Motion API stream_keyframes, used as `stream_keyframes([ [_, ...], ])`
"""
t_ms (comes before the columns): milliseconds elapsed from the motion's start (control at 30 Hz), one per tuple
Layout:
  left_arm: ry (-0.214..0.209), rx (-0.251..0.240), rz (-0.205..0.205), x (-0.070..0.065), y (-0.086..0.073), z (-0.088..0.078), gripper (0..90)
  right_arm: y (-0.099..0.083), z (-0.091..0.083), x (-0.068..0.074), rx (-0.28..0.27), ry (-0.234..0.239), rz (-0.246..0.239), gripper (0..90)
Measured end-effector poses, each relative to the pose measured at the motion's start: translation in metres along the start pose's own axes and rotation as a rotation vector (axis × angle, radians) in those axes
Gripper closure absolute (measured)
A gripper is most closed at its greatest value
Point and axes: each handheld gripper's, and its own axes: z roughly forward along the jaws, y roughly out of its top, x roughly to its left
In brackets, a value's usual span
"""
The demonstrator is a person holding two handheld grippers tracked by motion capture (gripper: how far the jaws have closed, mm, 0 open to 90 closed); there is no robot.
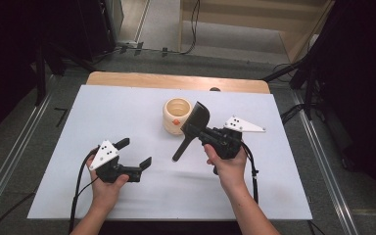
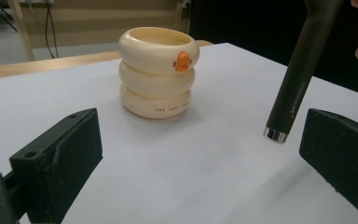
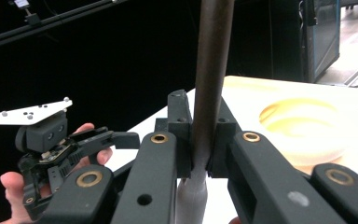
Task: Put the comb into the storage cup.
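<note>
Brush clamped at right, left jaws wide and empty.

Nearest, left gripper (image 1: 135, 152) low over the white table (image 1: 54, 147), gaping, nothing between. Beyond, right gripper (image 3: 199, 161) pinched tight on the dark brush (image 1: 192, 126), handle slanting down, off the table. Farthest, cream ringed cup (image 1: 178, 115) upright just beside the brush head.

You are working at a wooden table (image 1: 127, 78) that is carrying a white sheet (image 1: 127, 117) across nearly all of its top, leaving a bare wooden strip showing along the far edge. A cream ringed cup (image 1: 176, 115) with an orange mark is standing upright on the sheet, sitting just short of that strip, near the middle.
</note>
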Motion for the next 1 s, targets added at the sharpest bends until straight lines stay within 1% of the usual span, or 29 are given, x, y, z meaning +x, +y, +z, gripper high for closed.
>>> stream_keyframes([
  [167, 0.011, 0.009, 0.004, 0.005, -0.003, -0.003, 0.0, 0.003, 0.001, -0.001, -0.004, -0.003, -0.010, 81.7],
  [300, 0.020, 0.007, 0.007, 0.008, -0.005, -0.007, 0.0, 0.006, 0.001, -0.002, -0.006, -0.007, -0.023, 81.7],
  [400, 0.026, 0.005, 0.001, 0.011, -0.006, -0.010, 0.0, 0.009, 0.001, -0.002, -0.008, -0.009, -0.028, 81.7],
  [533, 0.035, 0.017, 0.014, 0.015, -0.008, -0.015, 0.0, 0.012, 0.001, -0.003, -0.019, -0.014, -0.032, 81.7],
  [633, 0.043, 0.021, 0.012, 0.017, -0.010, -0.018, 0.0, 0.014, 0.001, -0.004, -0.024, -0.015, -0.039, 81.7],
  [900, 0.056, 0.014, 0.029, 0.025, -0.011, -0.028, 0.0, 0.019, 0.002, -0.006, -0.027, -0.025, -0.042, 81.7],
  [1000, 0.065, 0.013, 0.028, 0.028, -0.012, -0.032, 0.0, 0.021, 0.003, -0.007, -0.031, -0.023, -0.045, 81.7],
])
